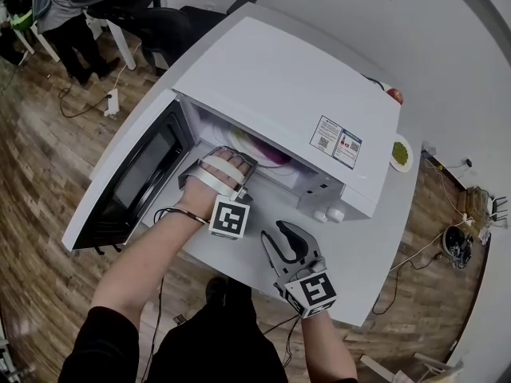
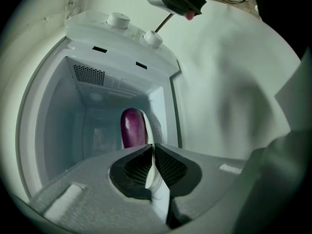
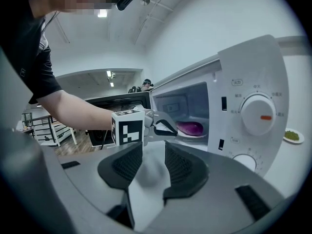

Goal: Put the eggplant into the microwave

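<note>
- The eggplant [image 2: 132,128] lies on a white plate [image 2: 157,194] inside the open microwave [image 1: 287,78], towards the far end of the cavity. The door [image 1: 136,182] hangs wide at the left.
- The left hand-held gripper [image 2: 152,147] is at the mouth of the cavity. Its jaws are nearly together and pinch the near rim of the plate.
- The right hand-held gripper [image 3: 153,150] hovers over the tabletop [image 1: 367,254] near the control knobs. Its jaws are spread with nothing between them.
- The eggplant looks smooth and glossy, so it is probably slippery. It also looks rounded enough to roll if the plate tips.
- It seems fairly light and firm, with some give under pressure.
- Carrying it by the plate rim avoids gripping the skin. A direct hold would be best across the thick middle.
- The plate is stiff and breakable, so it likely needs to be set down level.
</note>
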`<state>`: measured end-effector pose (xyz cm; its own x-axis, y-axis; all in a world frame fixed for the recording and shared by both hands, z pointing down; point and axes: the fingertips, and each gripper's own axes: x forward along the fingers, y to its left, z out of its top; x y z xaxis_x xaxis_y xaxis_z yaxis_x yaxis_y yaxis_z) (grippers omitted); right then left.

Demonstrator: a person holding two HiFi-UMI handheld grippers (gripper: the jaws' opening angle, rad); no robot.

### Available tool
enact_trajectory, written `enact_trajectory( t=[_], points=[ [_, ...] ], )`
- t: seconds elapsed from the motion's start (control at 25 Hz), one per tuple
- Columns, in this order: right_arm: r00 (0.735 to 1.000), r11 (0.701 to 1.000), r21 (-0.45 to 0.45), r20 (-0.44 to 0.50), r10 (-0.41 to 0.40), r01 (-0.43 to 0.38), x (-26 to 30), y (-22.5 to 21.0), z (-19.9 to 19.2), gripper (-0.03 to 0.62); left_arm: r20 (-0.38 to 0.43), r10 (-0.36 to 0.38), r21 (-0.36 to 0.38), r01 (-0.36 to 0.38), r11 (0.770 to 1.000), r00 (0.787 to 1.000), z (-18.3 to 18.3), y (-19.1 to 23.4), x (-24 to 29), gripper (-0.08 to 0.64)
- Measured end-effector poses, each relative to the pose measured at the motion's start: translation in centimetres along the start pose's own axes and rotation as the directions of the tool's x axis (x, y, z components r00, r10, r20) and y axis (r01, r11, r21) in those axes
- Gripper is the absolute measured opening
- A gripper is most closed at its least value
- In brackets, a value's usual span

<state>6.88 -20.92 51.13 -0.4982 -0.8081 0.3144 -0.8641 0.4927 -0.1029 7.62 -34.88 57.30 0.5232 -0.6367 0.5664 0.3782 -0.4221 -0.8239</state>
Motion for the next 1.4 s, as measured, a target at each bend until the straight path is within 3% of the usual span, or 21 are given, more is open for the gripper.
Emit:
enact_trajectory(
  t=[0.28, 0.36, 0.48, 0.6, 0.68, 0.84, 1.04, 1.28, 1.4],
  points=[
    [1.000, 1.000, -0.003, 0.000, 0.006, -0.006, 0.0, -0.5, 0.4, 0.152, -0.011, -0.010, -0.029, 0.010, 1.000, 1.000, -0.7, 0.6, 0.8, 0.026],
    [1.000, 1.000, -0.004, 0.003, 0.004, -0.004, -0.1, -0.5, 0.7, 0.152, -0.005, -0.011, -0.072, 0.010, 0.997, 1.000, -0.8, 0.7, 0.5, 0.026],
    [1.000, 1.000, -0.003, 0.010, -0.003, 0.003, -0.4, 0.1, 1.3, 0.152, 0.025, -0.001, -0.197, 0.006, 0.980, 1.000, -0.9, 0.9, -0.9, 0.026],
    [1.000, 1.000, -0.006, 0.030, 0.004, -0.004, -1.2, 1.5, 2.5, 0.151, 0.083, 0.038, -0.382, -0.004, 0.924, 0.996, -0.2, 1.6, -4.2, 0.026],
    [0.999, 1.000, 0.002, 0.042, 0.002, -0.003, -2.0, 2.7, 3.5, 0.150, 0.124, 0.052, -0.462, 0.011, 0.887, 0.991, 0.9, 1.5, -7.0, 0.026],
    [0.998, 1.000, -0.004, 0.062, -0.010, 0.010, -3.8, 4.8, 5.5, 0.149, 0.190, 0.034, -0.503, 0.067, 0.862, 0.981, 3.2, 0.6, -11.9, 0.026],
    [0.995, 0.999, -0.017, 0.087, -0.040, 0.041, -6.6, 7.1, 8.1, 0.146, 0.297, 0.007, -0.650, 0.197, 0.734, 0.955, 5.6, 0.6, -18.1, 0.026],
    [0.989, 0.998, -0.012, 0.134, -0.064, 0.066, -10.9, 8.9, 11.5, 0.124, 0.359, 0.042, -0.718, 0.248, 0.650, 0.932, 8.5, 1.9, -24.4, 0.026],
    [0.989, 0.998, -0.018, 0.133, -0.064, 0.067, -13.1, 10.0, 11.9, 0.120, 0.380, 0.064, -0.763, 0.273, 0.585, 0.923, 9.7, 2.1, -27.1, 0.026]
  ],
)
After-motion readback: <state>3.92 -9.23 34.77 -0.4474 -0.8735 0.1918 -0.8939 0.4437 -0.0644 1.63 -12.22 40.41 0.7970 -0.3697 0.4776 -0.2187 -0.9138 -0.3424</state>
